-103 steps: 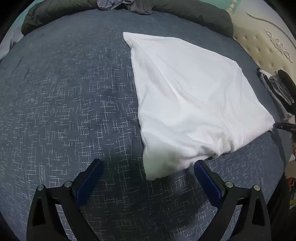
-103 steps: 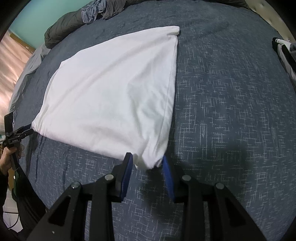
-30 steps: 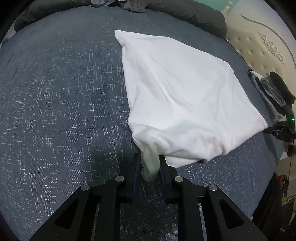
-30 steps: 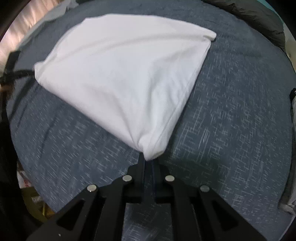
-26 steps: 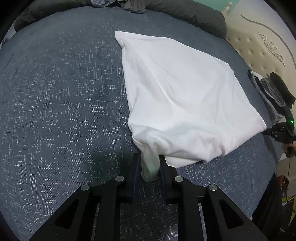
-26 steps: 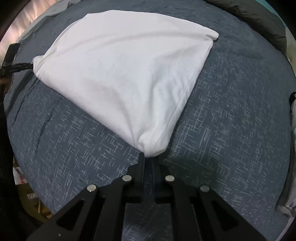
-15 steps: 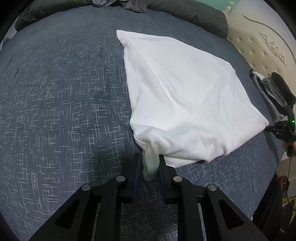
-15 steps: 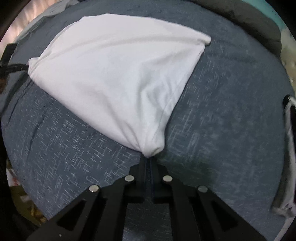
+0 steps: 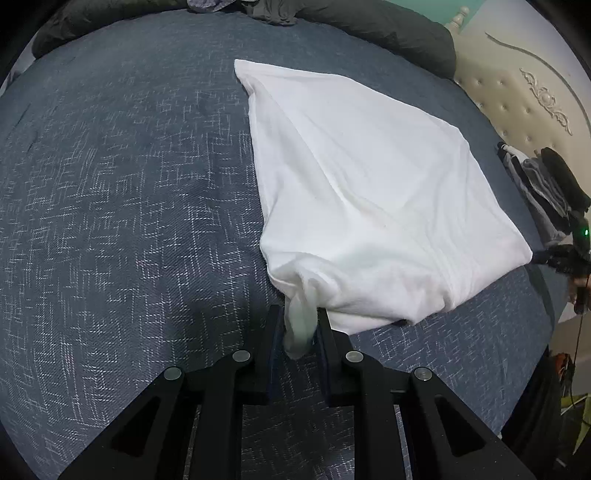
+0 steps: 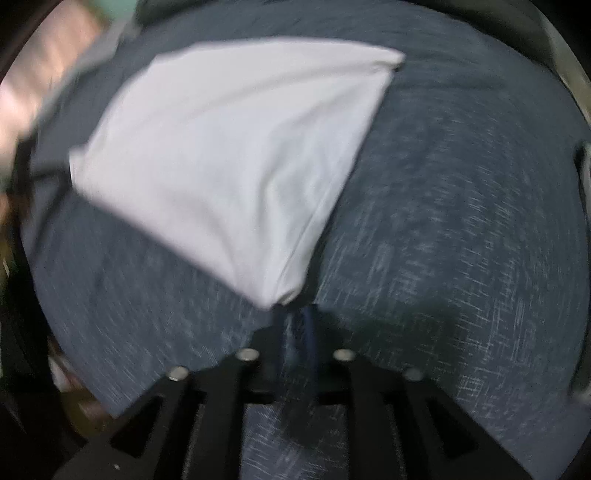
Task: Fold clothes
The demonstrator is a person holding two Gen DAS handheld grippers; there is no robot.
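— Since a second back, what had moved?

— Mostly the right gripper: its jaws, pressed together before, were opening, and the white corner sat just above their tips, free of them as far as the blur allowed. Its view had swung, smearing everything. The left wrist view had hardly changed.

— And the room?

— A wide bed cover, dark blue with pale crosshatch flecks, filled both views. A dark grey duvet roll ran along the top edge of the left view, with a cream tufted headboard at upper right and a small pile of dark clothes at the right edge.

— The garment?

— A white garment, folded to a rough four-sided shape, lay flat right of centre in the left view, lightly creased, its near edge rumpled. In the right view it spread across the upper left.

— The left gripper?

— The left gripper was clamped on a twisted tail of the near corner, low in the frame.
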